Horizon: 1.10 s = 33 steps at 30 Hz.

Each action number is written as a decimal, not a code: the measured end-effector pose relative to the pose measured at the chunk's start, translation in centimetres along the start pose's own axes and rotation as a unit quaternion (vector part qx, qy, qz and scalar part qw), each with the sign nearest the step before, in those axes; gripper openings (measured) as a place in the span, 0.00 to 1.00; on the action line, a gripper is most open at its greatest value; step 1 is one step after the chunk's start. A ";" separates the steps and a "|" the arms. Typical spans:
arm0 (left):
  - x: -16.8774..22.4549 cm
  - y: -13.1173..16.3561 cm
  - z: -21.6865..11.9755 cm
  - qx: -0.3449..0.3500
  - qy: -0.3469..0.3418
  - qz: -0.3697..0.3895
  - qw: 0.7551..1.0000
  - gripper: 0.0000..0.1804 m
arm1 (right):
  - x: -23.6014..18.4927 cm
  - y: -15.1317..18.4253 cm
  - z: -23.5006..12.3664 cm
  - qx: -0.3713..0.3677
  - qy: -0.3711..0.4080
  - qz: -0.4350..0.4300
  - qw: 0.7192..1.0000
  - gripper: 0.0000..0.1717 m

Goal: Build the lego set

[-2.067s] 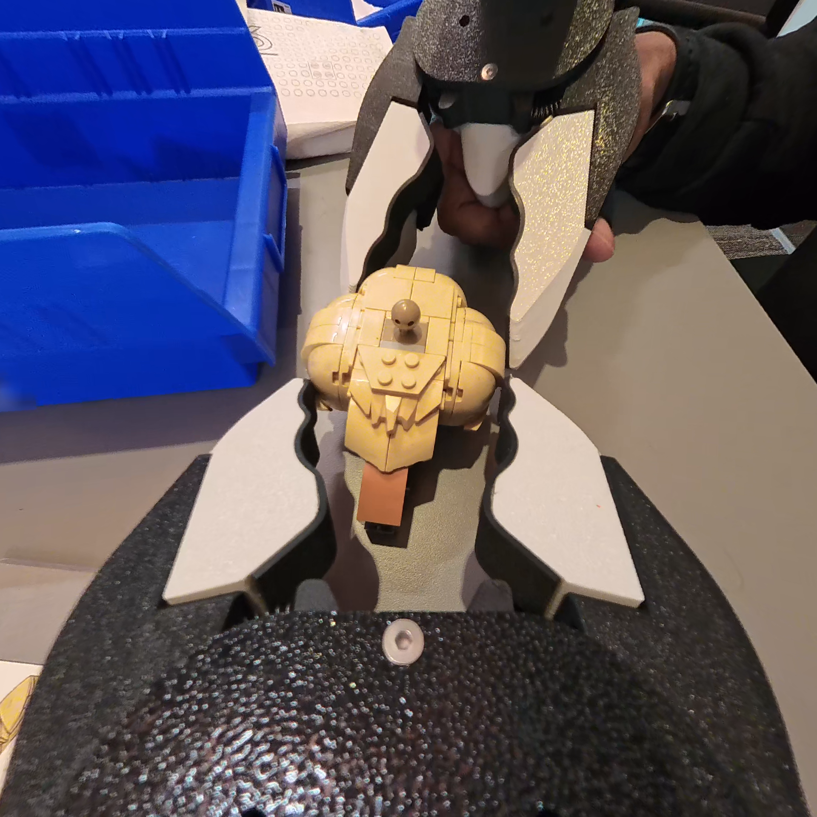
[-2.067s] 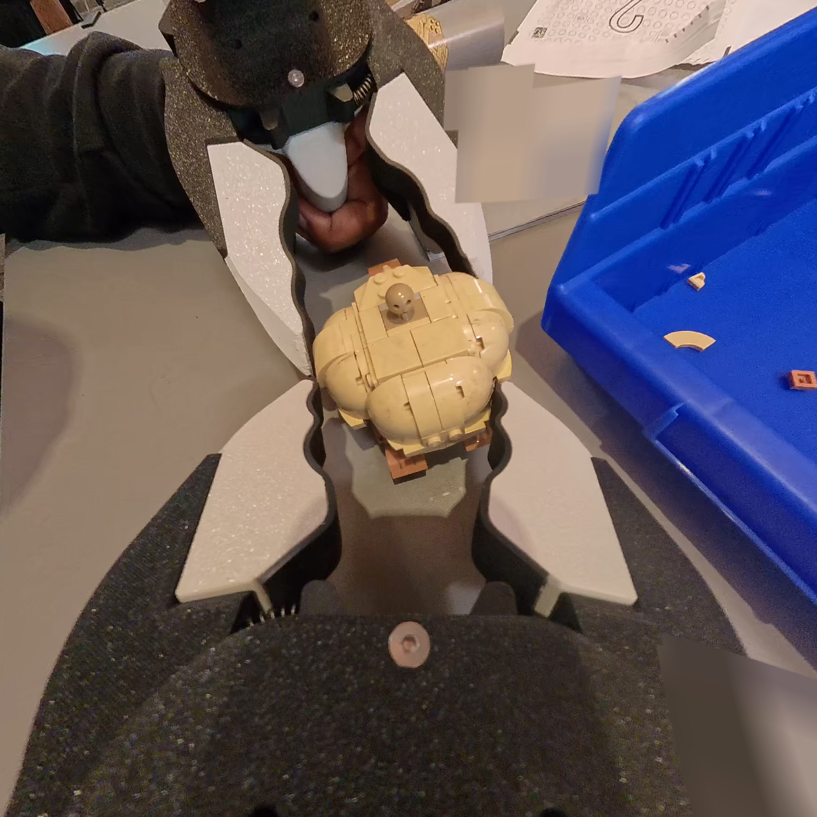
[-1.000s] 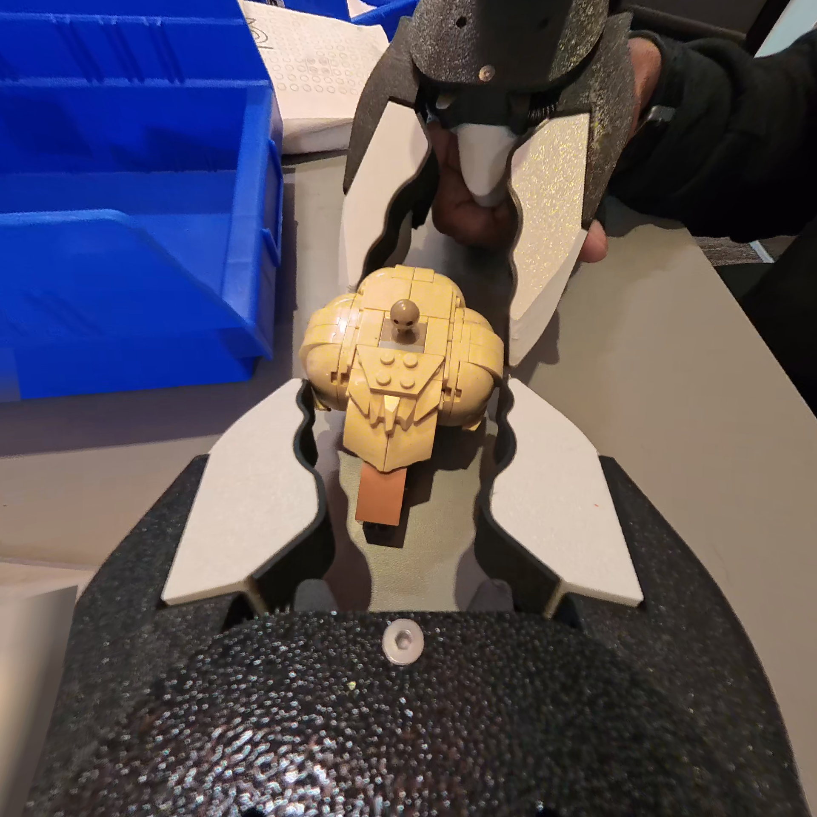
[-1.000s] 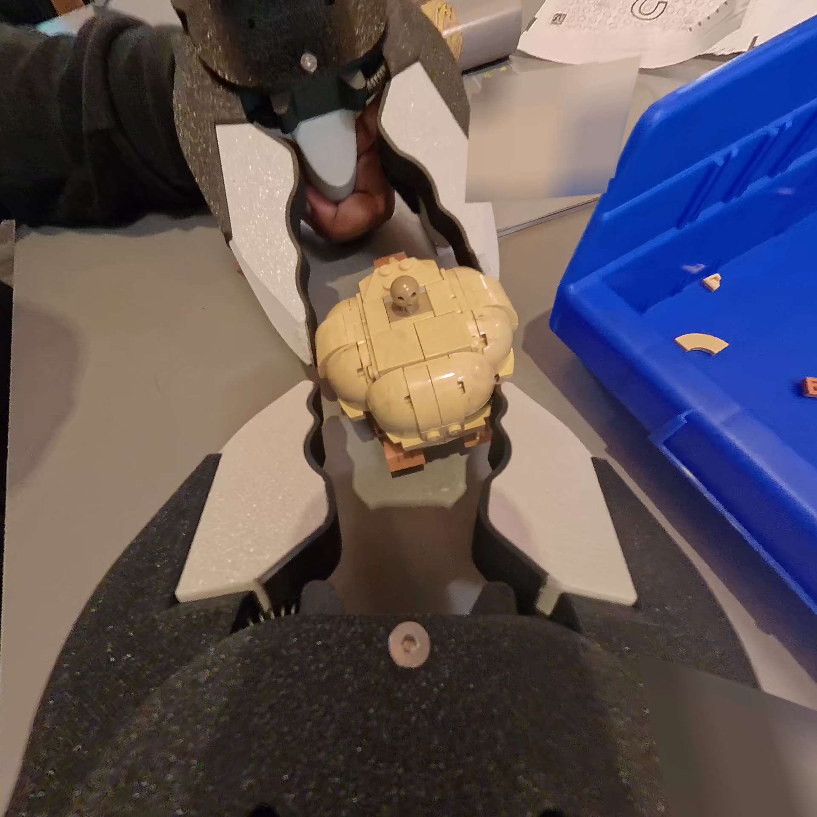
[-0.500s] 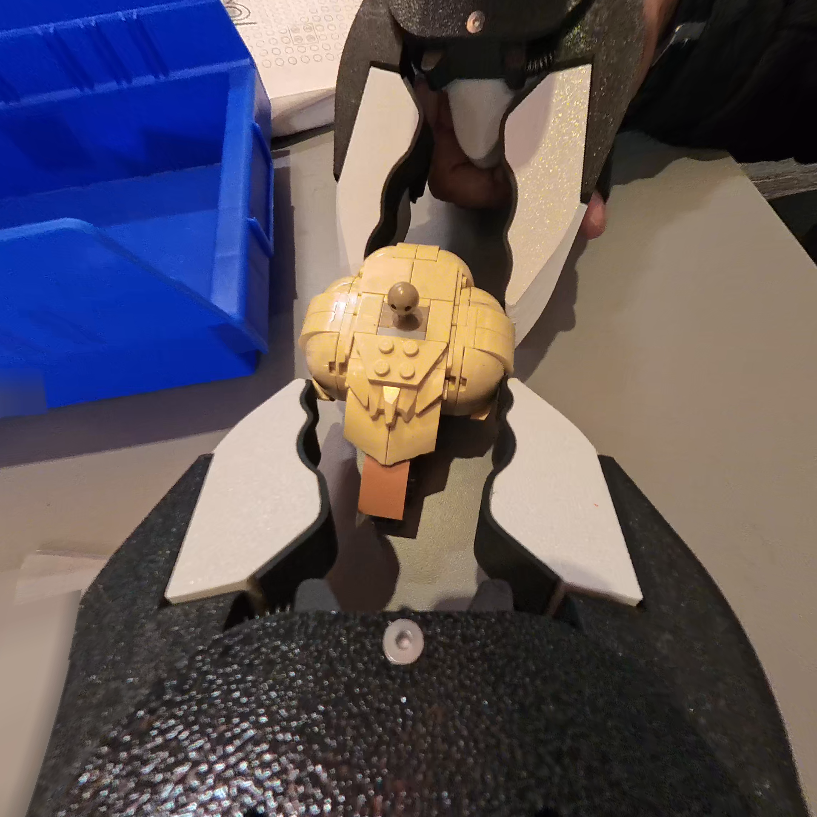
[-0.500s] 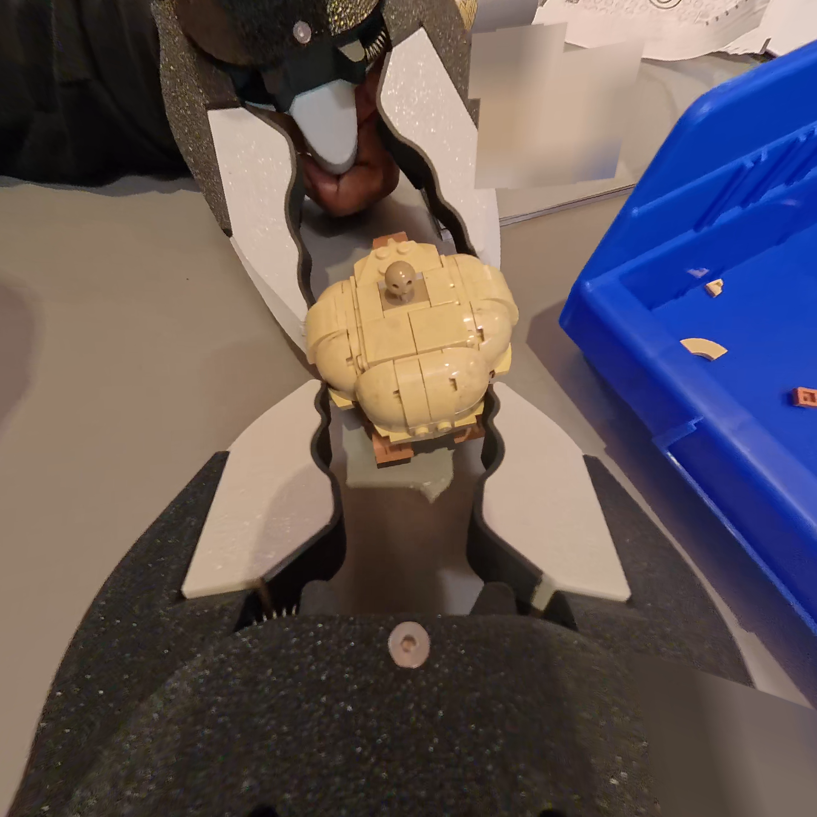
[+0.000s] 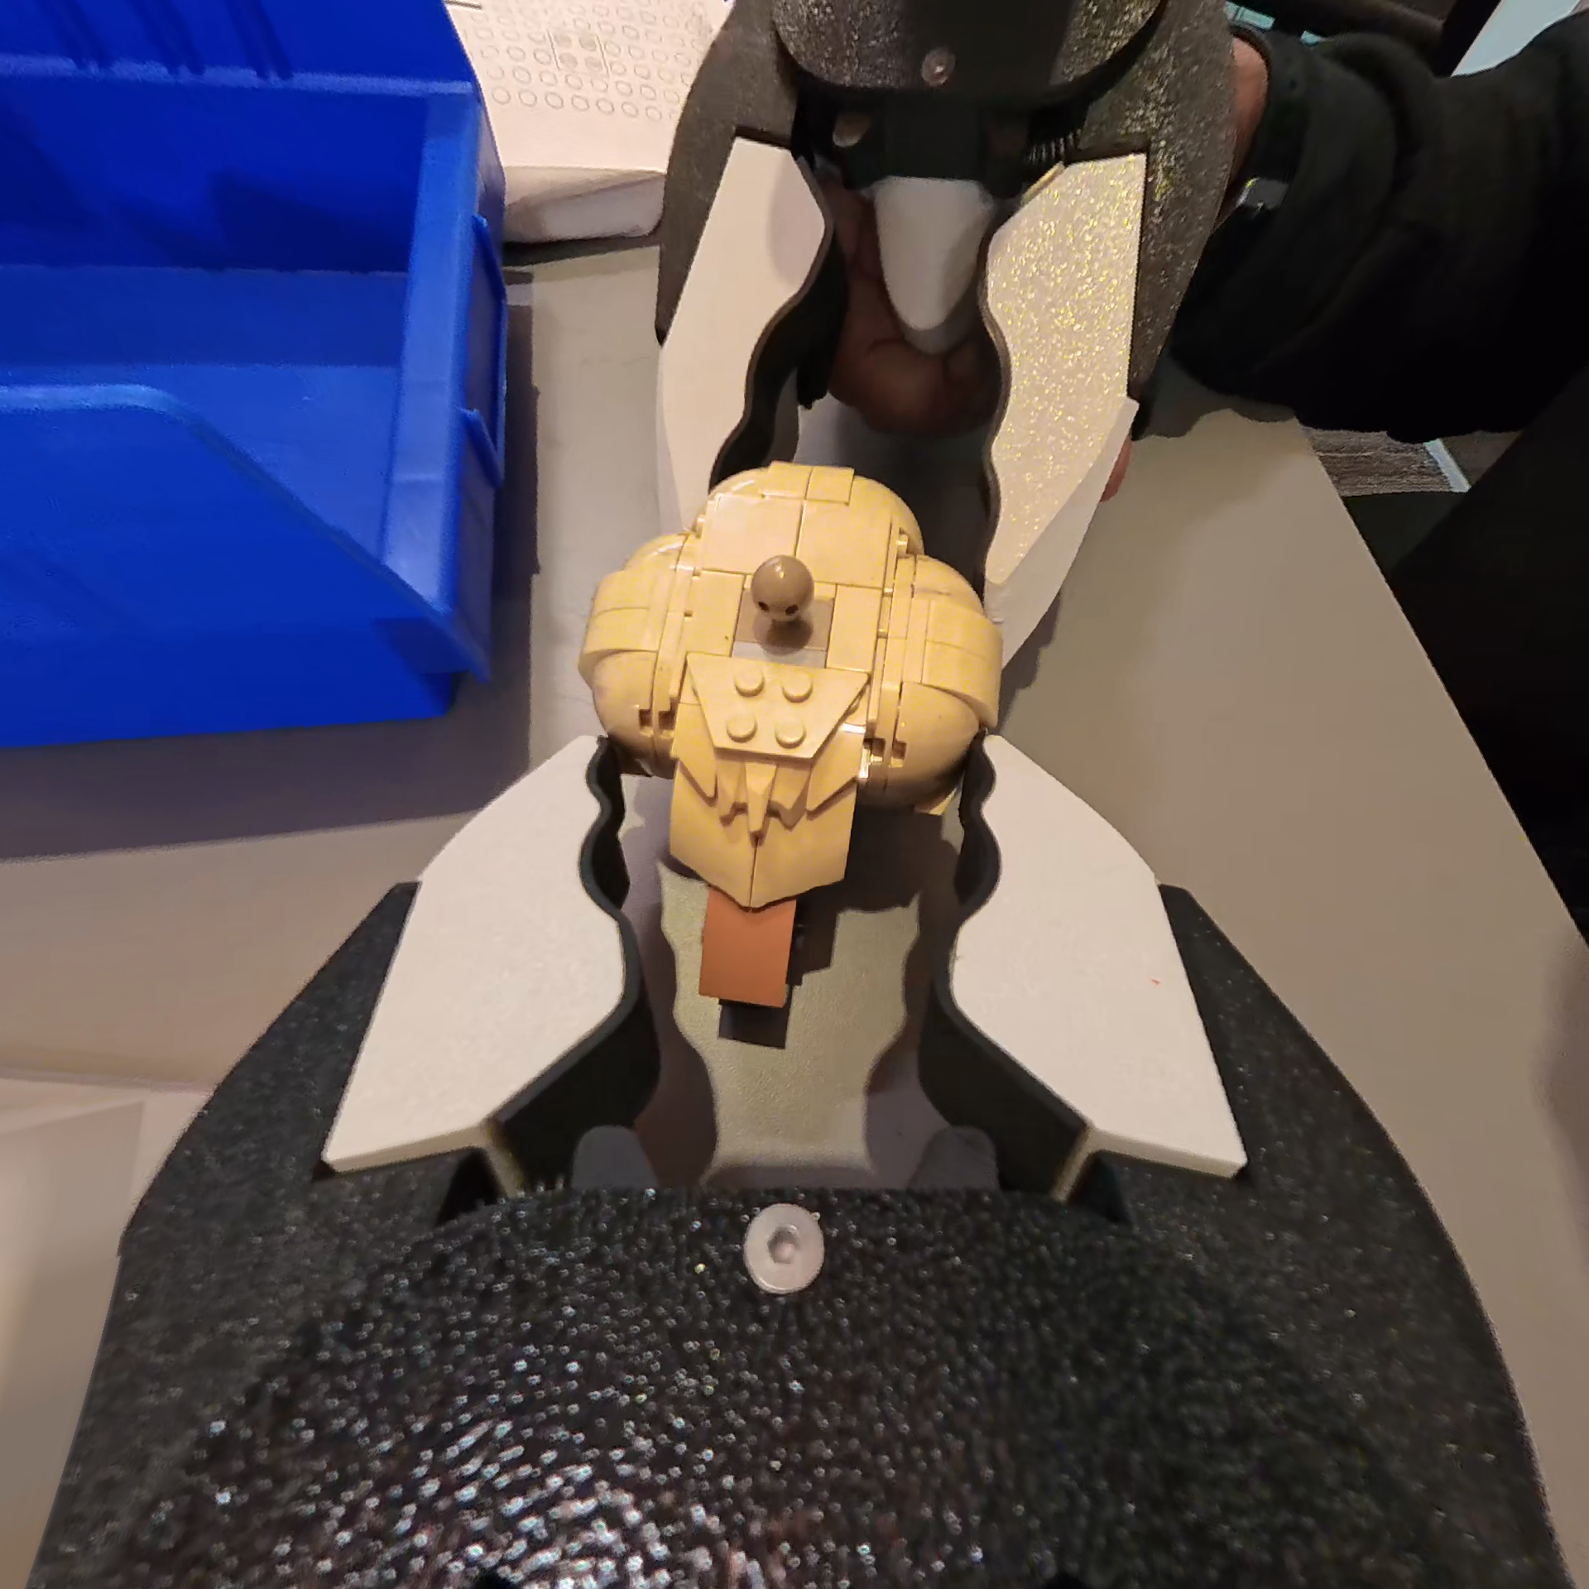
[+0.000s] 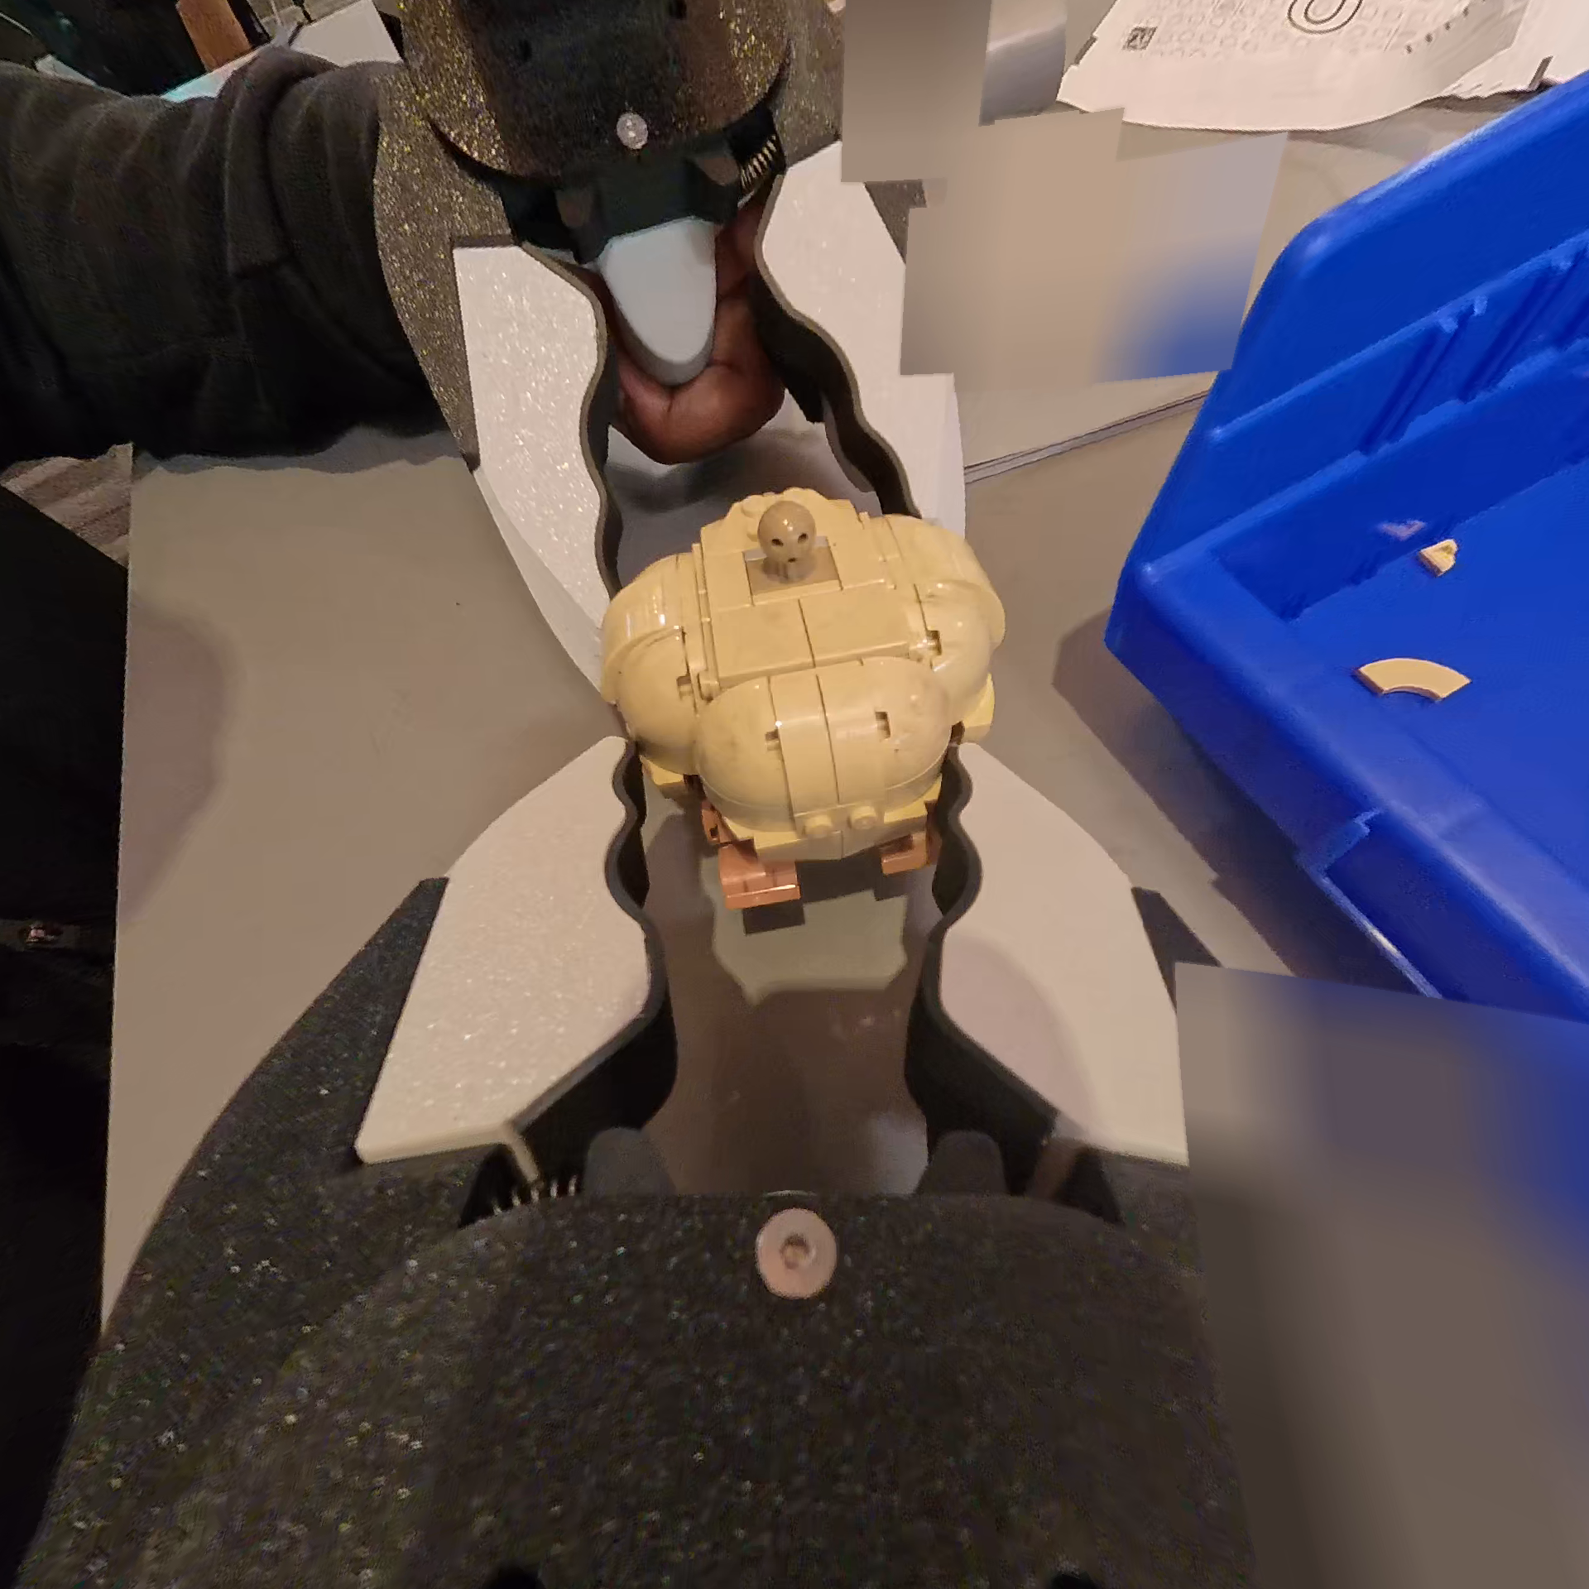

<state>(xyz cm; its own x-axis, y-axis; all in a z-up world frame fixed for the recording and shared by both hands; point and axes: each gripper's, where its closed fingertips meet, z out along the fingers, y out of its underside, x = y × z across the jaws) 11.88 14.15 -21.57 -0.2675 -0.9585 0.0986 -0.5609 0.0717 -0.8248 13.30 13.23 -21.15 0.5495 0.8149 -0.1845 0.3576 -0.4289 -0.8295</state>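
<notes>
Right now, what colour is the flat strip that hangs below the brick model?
The strip is orange-brown, under the tan brick model; the left wrist view shows it best.

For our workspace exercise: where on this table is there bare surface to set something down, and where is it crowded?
Free: the grey table between the tan brick model and the dark sleeve; also the stretch toward the table's edge. Crowded: around the model, flanked by both grippers, and beside the blue bin.

**Table surface: items resting on it**

Grey table point(image 7: 1204, 774), matte top. A tan brick model point(image 7: 791, 671) stands on it near the middle. A blue bin point(image 7: 258, 481) sits beside the model, and loose small pieces lie inside the bin. White printed sheets point(image 7: 585, 120) lie at the far edge behind the bin.
</notes>
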 end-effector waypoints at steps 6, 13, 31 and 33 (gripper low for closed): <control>0.1 0.2 0.0 -0.007 0.004 -0.004 1.000 0.41 | -0.1 0.2 0.1 -0.008 0.000 0.007 1.000 0.38; 0.2 0.4 -0.1 -0.012 0.004 -0.006 1.000 0.42 | -0.2 0.3 0.4 -0.009 -0.006 0.013 1.000 0.38; -0.2 3.5 -2.7 -0.038 -0.063 0.066 0.995 0.39 | 0.3 1.8 0.3 -0.042 0.030 -0.070 0.996 0.40; -0.2 3.7 -2.7 -0.038 -0.074 0.062 0.995 0.37 | 0.2 1.9 0.6 -0.051 0.035 -0.080 0.995 0.39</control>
<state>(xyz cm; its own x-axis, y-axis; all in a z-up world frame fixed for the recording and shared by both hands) 7.70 15.32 -23.15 -0.2239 -0.9705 -0.0891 -0.5897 0.2076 -0.7805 13.65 12.83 -23.14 0.5289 0.8486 -0.0138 0.5181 -0.3357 -0.7867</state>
